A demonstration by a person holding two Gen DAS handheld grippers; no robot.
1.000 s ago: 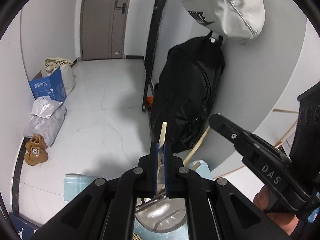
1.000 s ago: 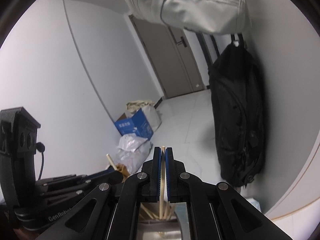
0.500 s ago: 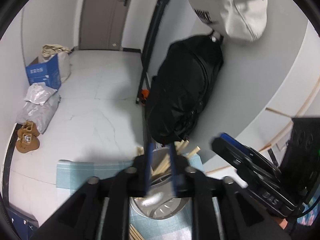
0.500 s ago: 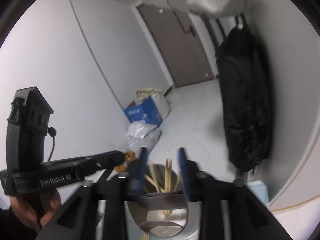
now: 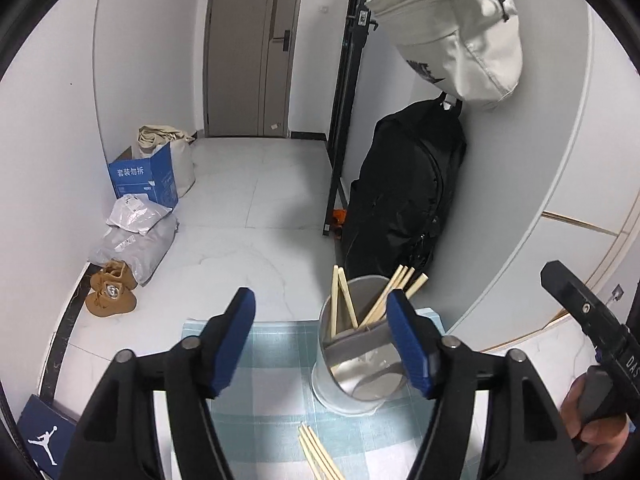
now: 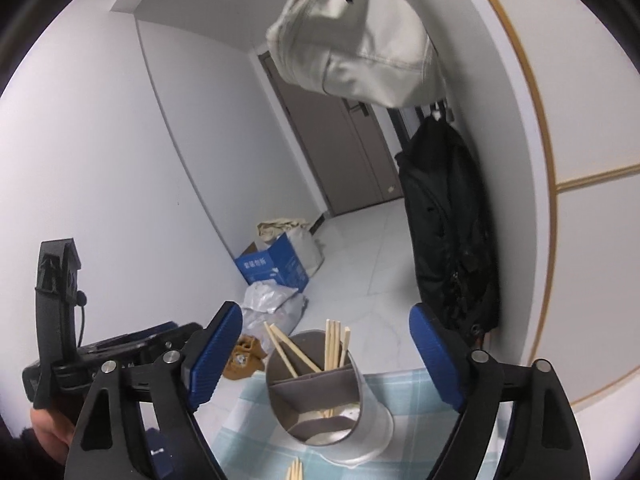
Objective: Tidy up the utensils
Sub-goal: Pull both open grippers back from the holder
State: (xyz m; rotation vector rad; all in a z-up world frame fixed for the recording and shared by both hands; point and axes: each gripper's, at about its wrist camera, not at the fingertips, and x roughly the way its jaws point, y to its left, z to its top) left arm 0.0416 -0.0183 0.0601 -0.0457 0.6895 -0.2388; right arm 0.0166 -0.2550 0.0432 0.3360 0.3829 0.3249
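Note:
A metal utensil holder with a grey divider stands on a checked cloth; several wooden chopsticks lean in it. More chopsticks lie loose on the cloth in front. My left gripper hangs just before the holder, its jaws opening, nothing between the pads. In the right wrist view the holder and its chopsticks sit below my right gripper, whose jaws are also opening and hold nothing. The right gripper's fingers show at the right edge, held by a hand.
Beyond the table's far edge lies a white tiled floor. A black backpack and a white bag hang on the wall at right. A blue box, grey parcels and brown shoes sit at left.
Each gripper was shut on a chopstick above the holder. Both have opened and drawn back; the chopsticks now stand in the holder.

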